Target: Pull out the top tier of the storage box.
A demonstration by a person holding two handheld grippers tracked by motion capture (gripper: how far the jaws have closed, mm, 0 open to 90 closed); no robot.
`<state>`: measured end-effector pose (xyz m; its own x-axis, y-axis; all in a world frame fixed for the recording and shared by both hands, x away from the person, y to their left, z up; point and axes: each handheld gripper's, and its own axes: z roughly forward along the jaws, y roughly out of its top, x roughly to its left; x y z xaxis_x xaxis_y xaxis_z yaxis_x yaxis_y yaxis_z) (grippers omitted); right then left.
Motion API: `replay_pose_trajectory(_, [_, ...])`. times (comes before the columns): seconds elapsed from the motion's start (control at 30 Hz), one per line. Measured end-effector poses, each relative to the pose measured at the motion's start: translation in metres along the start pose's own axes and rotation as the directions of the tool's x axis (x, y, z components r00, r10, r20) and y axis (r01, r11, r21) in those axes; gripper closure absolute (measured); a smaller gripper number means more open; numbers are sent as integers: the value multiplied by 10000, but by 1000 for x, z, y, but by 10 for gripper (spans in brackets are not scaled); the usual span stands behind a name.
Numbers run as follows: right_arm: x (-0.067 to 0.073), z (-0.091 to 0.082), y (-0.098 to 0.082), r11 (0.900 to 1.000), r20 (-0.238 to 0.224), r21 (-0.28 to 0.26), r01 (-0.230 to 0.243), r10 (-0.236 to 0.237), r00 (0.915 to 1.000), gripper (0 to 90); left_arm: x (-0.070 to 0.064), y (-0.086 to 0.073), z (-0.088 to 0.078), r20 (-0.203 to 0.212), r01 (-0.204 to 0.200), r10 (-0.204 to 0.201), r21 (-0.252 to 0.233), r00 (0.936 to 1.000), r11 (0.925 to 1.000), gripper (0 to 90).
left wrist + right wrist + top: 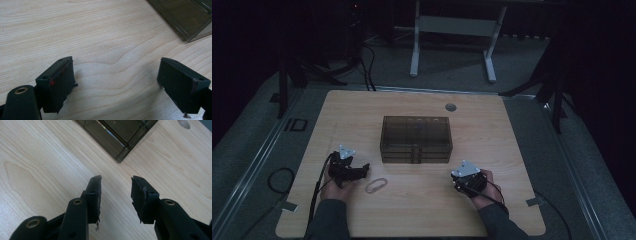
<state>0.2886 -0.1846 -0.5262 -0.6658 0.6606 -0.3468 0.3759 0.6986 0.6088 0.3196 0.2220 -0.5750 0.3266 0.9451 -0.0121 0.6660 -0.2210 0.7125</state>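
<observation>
Two hand-held grippers noted low in high view, resting near counter [362,110] surface. Smoked plastic box [416,139] sited at frame centre, between and beyond both. Judged light, rigid, slippery-walled, somewhat brittle; hold best taken across short end walls or drawer front. Left hand-held gripper [362,169] held wide, nothing between jaws, angled toward small clear loop [376,185] lying just beside. Right hand-held gripper [460,185] half-spread, empty, aimed at box corner.
</observation>
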Motion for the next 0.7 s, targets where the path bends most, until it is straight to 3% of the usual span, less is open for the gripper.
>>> replay_pose_trajectory(0.7, [12, 0, 17, 9952, 477, -45, 976, -973, 9941, 632, 0, 0, 0, 1, -1, 1, 0, 10000, 10000, 146])
